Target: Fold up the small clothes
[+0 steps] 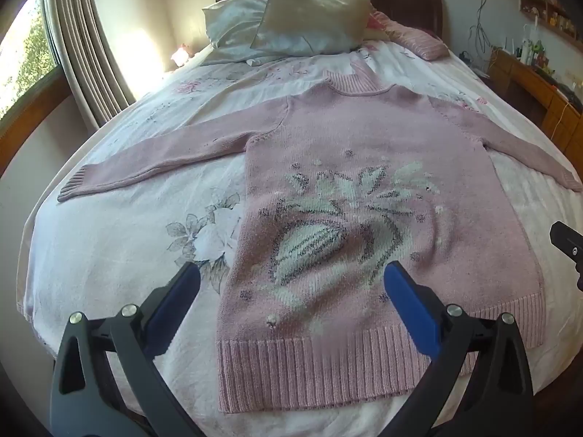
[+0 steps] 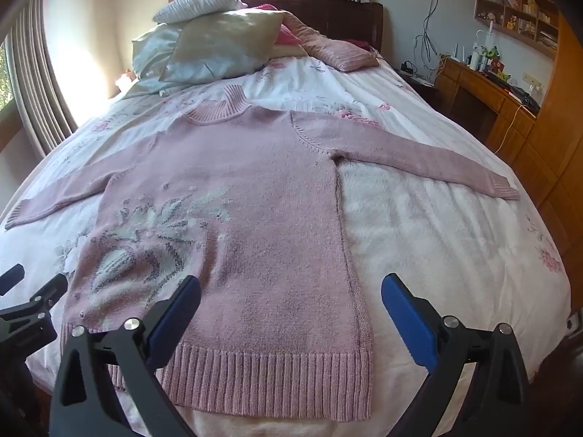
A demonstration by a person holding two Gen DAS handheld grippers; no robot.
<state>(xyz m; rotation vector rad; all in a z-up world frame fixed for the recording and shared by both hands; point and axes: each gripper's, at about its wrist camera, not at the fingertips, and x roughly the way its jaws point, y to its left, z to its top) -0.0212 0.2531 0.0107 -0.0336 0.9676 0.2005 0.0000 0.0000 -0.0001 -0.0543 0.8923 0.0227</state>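
A pink knitted sweater (image 1: 364,153) with a white and grey flower pattern lies flat and face up on the bed, sleeves spread out to both sides, ribbed hem nearest me. In the right wrist view the same sweater (image 2: 255,189) fills the middle. My left gripper (image 1: 291,284) hovers open above the hem's left part, nothing between its blue pads. My right gripper (image 2: 291,291) hovers open above the hem's right part, holding nothing. The left gripper (image 2: 22,298) shows at the left edge of the right wrist view, and a piece of the right gripper (image 1: 568,244) at the right edge of the left wrist view.
The bed (image 1: 109,240) has a white floral cover. Pillows (image 1: 291,18) are stacked at the headboard, beside a striped pink cushion (image 2: 339,51). A wooden desk (image 2: 484,87) and shelves stand along the right side. A curtained window (image 1: 73,36) is on the left.
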